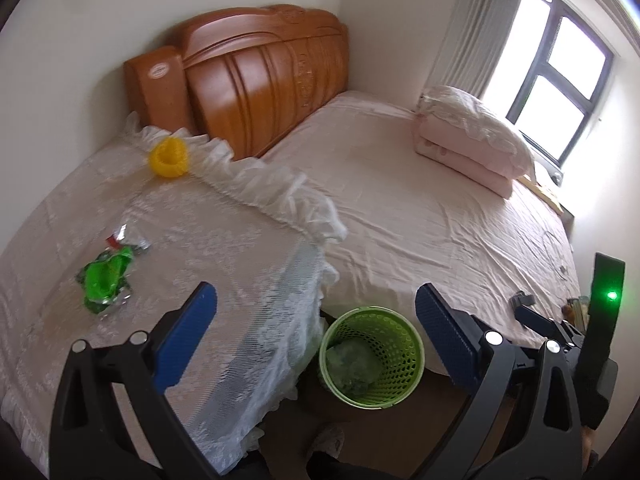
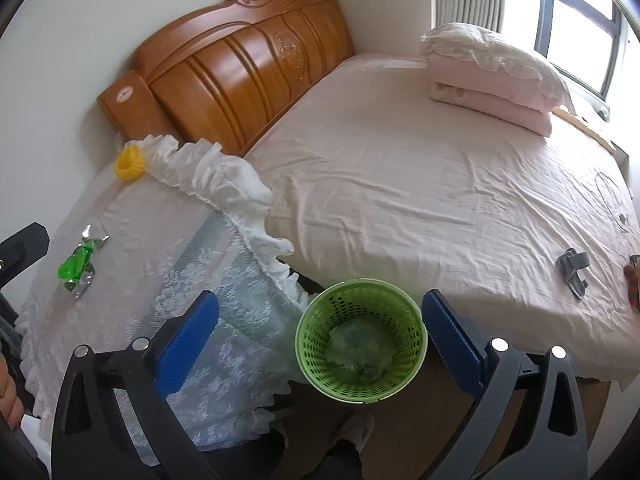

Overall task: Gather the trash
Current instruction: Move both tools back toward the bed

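Both my left gripper [image 1: 316,312] and right gripper [image 2: 320,320] gape empty, so that crinkly green wrapper [image 1: 106,280] looks featherlight and slippery; I'd pinch its bunched middle.

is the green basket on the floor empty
No, the green basket already holds a crumpled pale wrapper at its bottom.

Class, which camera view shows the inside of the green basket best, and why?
The right wrist view: it looks almost straight down into the green basket, showing crumpled trash at the bottom. The left wrist view shows it more obliquely, smaller.
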The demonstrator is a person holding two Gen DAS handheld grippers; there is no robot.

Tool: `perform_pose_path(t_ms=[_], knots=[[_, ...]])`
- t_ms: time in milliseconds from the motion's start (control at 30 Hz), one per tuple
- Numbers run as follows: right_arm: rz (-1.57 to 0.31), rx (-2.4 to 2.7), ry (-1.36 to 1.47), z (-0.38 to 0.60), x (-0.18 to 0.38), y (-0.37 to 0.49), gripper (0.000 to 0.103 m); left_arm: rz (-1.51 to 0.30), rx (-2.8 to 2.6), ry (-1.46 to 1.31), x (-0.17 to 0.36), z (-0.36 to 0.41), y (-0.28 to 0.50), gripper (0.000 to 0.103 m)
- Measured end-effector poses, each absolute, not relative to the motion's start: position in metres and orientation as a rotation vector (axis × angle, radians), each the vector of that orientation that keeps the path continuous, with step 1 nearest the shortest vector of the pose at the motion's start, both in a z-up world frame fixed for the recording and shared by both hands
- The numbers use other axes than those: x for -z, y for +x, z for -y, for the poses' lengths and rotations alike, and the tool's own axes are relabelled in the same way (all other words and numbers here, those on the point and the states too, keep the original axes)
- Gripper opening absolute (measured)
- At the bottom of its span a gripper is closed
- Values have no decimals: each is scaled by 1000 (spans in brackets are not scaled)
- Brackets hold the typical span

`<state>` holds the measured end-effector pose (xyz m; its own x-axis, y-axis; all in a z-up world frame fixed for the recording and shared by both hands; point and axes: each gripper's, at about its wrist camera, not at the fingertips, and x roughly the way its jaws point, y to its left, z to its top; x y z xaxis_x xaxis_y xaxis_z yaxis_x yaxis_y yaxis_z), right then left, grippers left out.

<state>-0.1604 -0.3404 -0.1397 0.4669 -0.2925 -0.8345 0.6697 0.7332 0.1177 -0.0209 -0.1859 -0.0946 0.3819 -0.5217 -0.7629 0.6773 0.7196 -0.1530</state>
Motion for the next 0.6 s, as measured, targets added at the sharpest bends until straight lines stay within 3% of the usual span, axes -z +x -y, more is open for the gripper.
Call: perform_pose_path(t_ms=[600], knots=[[-983, 427, 427, 291, 159, -82, 101, -967, 354, 107, 152, 61, 97, 95]])
